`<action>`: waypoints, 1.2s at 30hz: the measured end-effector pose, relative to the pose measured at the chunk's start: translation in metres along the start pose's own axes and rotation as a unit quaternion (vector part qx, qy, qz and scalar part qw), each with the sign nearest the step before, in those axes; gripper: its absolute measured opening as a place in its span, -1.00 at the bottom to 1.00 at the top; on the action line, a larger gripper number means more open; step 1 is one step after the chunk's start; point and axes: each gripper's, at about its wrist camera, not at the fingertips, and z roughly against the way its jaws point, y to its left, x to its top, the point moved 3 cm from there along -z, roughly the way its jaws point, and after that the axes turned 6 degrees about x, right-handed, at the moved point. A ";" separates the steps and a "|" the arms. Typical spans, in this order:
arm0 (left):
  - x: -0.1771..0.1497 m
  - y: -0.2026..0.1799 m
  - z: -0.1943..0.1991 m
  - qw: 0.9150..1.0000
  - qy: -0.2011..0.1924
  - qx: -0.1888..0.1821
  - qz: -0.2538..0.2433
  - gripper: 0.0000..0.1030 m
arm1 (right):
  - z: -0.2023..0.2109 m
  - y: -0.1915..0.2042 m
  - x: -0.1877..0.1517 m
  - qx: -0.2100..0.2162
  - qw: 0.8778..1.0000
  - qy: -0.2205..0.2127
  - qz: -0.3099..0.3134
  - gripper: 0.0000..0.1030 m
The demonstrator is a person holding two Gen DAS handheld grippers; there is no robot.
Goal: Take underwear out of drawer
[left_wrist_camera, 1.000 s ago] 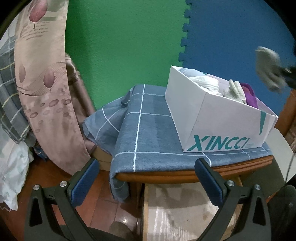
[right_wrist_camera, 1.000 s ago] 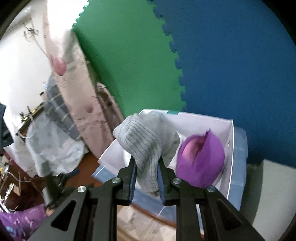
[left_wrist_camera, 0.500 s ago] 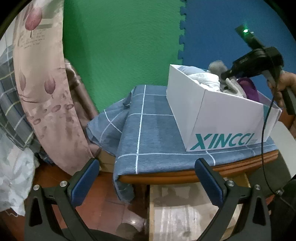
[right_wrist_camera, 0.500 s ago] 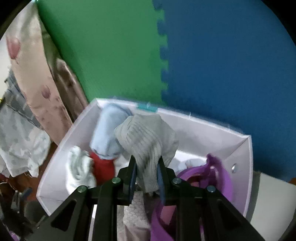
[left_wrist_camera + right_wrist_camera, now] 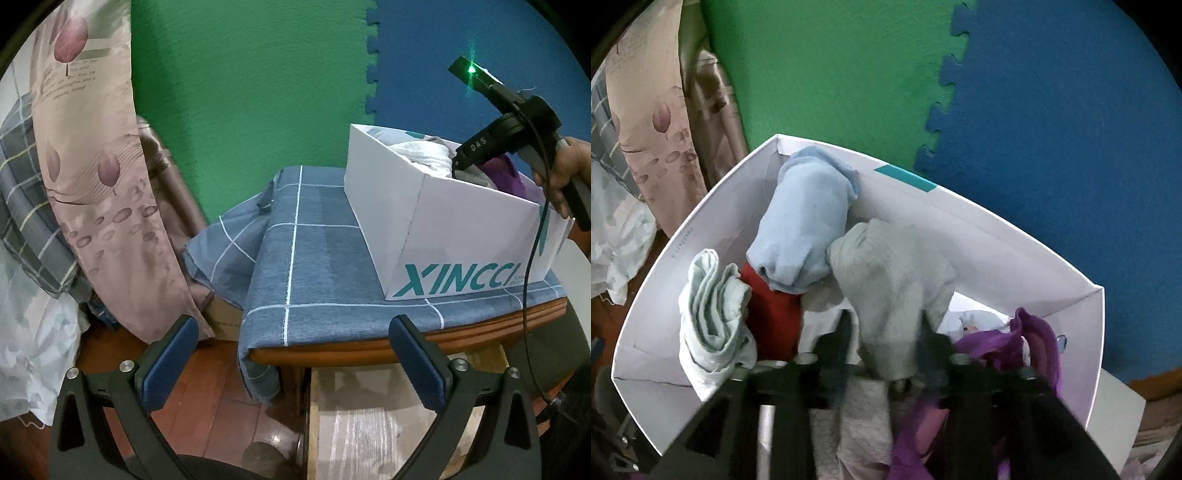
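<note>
A white XINCCI box stands on a table covered with a blue checked cloth. In the right wrist view the box holds several rolled garments: light blue, pale green, red, purple. My right gripper is inside the box, its jaws spreading around a grey ribbed garment that still sits between the fingers. The right gripper also shows in the left wrist view, dipping into the box. My left gripper is open and empty, below the table's front edge.
A floral curtain and bedding hang at the left. Green and blue foam mats cover the wall behind. A wooden table edge runs above a pale drawer-like surface.
My right gripper came down into the box with the grey garment and its jaws have spread apart. The left gripper has stayed about where it was.
</note>
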 end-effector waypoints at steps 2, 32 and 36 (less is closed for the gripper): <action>0.000 0.001 0.000 1.000 -0.001 0.003 0.001 0.98 | 0.007 0.003 -0.002 -0.009 1.000 -0.012 0.004 0.12; -0.010 -0.066 0.051 0.996 -0.025 -0.065 0.052 0.98 | 0.152 0.032 -0.280 0.081 0.917 -0.365 -0.136 0.18; -0.016 -0.091 0.051 0.999 -0.005 -0.036 0.013 0.98 | 0.141 0.040 -0.290 0.080 0.925 -0.351 -0.125 0.18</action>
